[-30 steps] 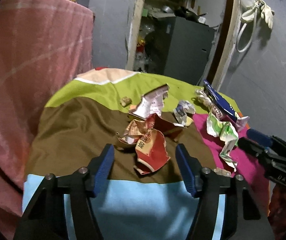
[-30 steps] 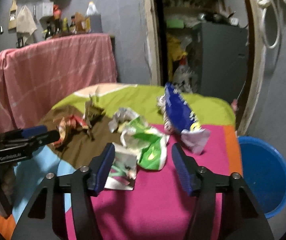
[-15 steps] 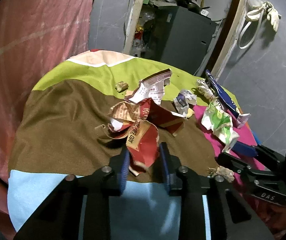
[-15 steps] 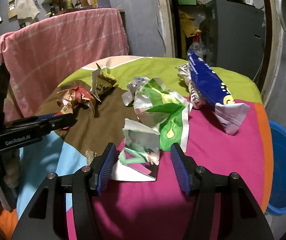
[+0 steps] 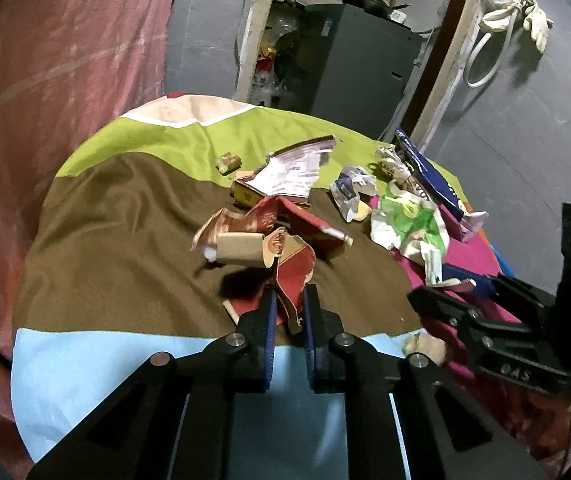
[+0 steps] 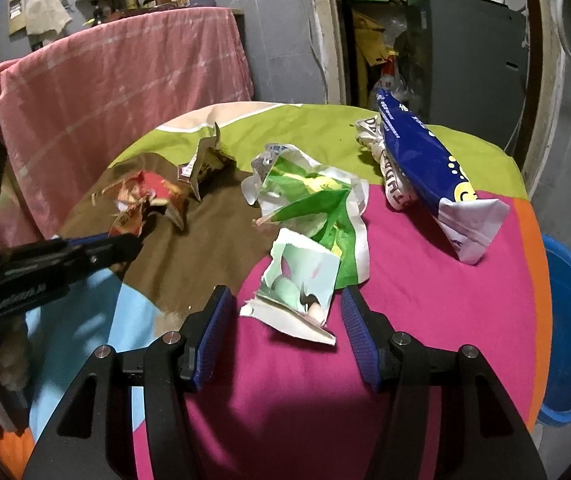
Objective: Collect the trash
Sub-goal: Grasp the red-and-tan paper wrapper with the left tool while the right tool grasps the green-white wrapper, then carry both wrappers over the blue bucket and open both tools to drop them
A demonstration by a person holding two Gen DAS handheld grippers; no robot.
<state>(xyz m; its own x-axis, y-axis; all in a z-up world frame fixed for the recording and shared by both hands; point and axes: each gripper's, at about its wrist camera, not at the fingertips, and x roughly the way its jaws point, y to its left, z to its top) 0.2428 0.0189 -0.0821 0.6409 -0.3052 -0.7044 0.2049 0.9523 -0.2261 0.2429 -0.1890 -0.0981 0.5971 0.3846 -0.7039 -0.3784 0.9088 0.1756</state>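
The left gripper [image 6: 97,252], reaching in off to the right gripper's left, is showing "GenRobot.AI" along its side. Print on the wrappers ahead is running too crumpled and blurred to read.

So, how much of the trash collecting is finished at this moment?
Nothing looks binned yet. The left gripper is shut on the red wrapper; the right gripper is open around the torn pale-green packet. The green bag and blue bag remain on the table.
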